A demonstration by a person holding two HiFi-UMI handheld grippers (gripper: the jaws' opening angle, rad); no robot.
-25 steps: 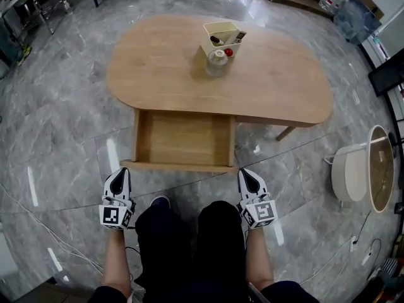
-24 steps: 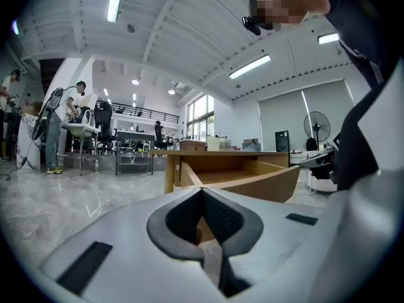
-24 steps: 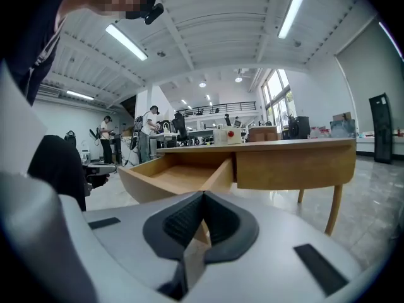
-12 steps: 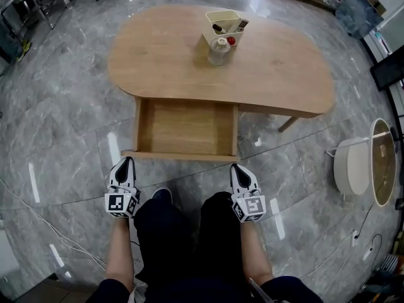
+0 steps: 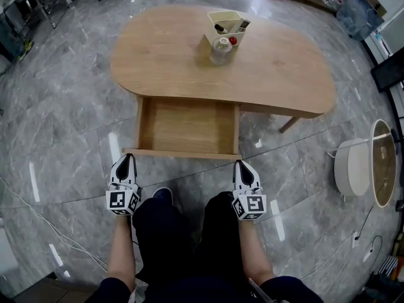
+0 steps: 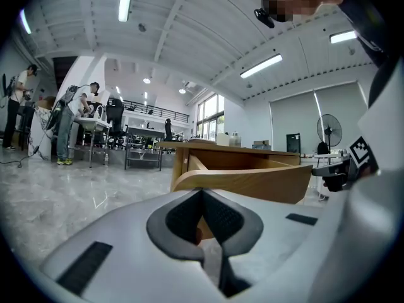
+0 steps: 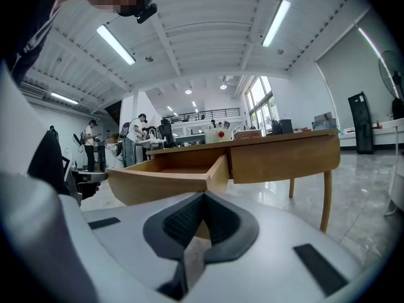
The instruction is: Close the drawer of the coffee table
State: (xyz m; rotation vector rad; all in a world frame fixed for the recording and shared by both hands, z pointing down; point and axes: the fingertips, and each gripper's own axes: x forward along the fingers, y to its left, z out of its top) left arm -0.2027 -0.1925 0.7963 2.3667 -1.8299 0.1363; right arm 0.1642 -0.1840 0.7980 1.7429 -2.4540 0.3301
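The light wooden coffee table (image 5: pixel 164 62) has its drawer (image 5: pixel 186 128) pulled far out toward me, and the drawer is empty. My left gripper (image 5: pixel 126 159) is shut just before the left end of the drawer front (image 5: pixel 183 154), holding nothing. Shut and empty too, my right gripper (image 5: pixel 240 163) is at the front's right corner. In the left gripper view the closed left gripper (image 6: pixel 202 191) points at the curved drawer front (image 6: pixel 252 182). The right gripper view has the closed right gripper (image 7: pixel 203 196) facing the drawer (image 7: pixel 164 182) from its right side.
A cream box (image 5: pixel 227 23) and a glass jar (image 5: pixel 219 50) stand on the tabletop's far side. A white round side table (image 5: pixel 360 172) is on the floor at the right. My legs (image 5: pixel 189 232) are between the grippers. People stand by workbenches (image 6: pixel 76 122) far off.
The head view has shifted slightly. Both grippers stay close before the drawer front, the right one a little further right than half a second ago. The drawer is out as far as before.
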